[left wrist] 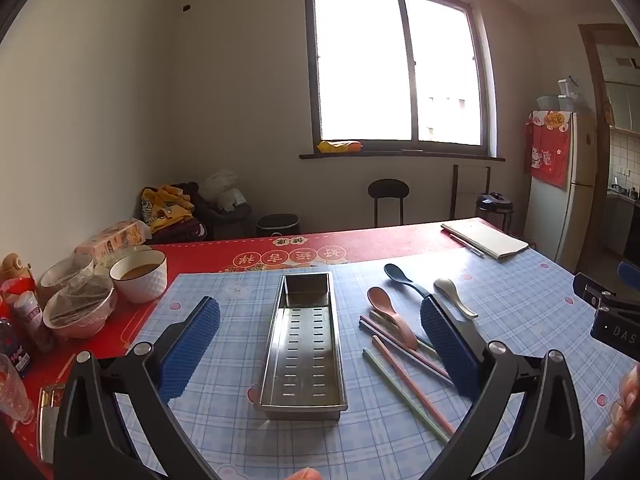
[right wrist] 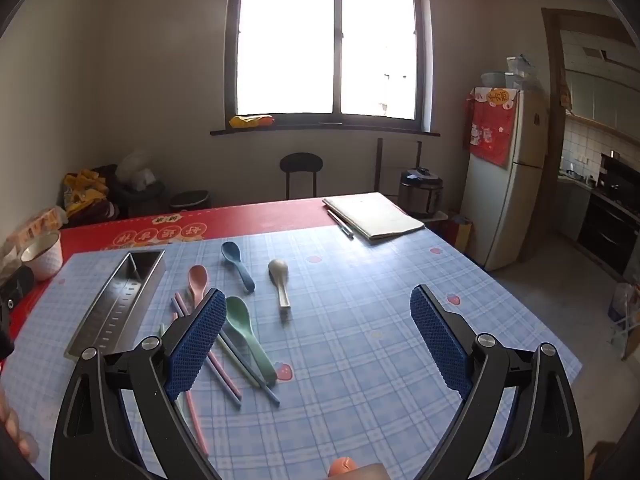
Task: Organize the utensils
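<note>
While nothing yet lifted: long perforated stainless-steel tray (left wrist: 303,344) empty, lying lengthwise away from the cameras on the blue plaid cloth of the counter (right wrist: 360,320). Just right of it, loose utensils: pink plastic spoon (right wrist: 198,282), dark blue plastic spoon (right wrist: 237,264), pale grey spoon (right wrist: 280,280), green plastic spoon (right wrist: 246,332), and a scatter of pastel chopsticks (left wrist: 404,380) crossing under the spoons. Long axes of spoons and chopsticks running roughly parallel to the tray, handles toward the near edge.

Left tongs (left wrist: 320,344) spread wide, empty, straddling the tray in their own view. Right tongs (right wrist: 318,340) likewise spread wide, empty, left pad over the chopstick pile, green spoon just inside it.

Judged: right tongs nearer the utensils, left nearer the tray. Likely pick across a handle, then carry leftward into the tray.

Further out: white ribbed bowl (left wrist: 139,276) on red cloth, notebook (right wrist: 374,216) at far edge.
</note>
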A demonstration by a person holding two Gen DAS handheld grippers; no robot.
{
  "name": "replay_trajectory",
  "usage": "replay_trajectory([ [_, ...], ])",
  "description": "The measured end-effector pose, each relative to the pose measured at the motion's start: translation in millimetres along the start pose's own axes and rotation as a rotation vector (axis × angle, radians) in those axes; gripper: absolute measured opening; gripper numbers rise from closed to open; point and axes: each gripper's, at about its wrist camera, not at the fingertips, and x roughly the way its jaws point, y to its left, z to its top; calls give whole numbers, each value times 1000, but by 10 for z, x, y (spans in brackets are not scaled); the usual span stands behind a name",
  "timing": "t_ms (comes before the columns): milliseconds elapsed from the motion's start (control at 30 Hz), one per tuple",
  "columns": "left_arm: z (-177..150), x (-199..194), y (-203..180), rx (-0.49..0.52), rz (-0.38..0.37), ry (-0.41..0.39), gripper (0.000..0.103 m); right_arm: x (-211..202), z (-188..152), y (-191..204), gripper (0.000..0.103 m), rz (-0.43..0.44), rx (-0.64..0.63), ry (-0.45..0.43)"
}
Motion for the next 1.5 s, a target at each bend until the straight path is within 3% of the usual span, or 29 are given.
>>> replay_trajectory([
  [1500, 38, -73, 53, -11, 13, -22, 98, -17, 12, -5, 90, -7, 4, -12],
])
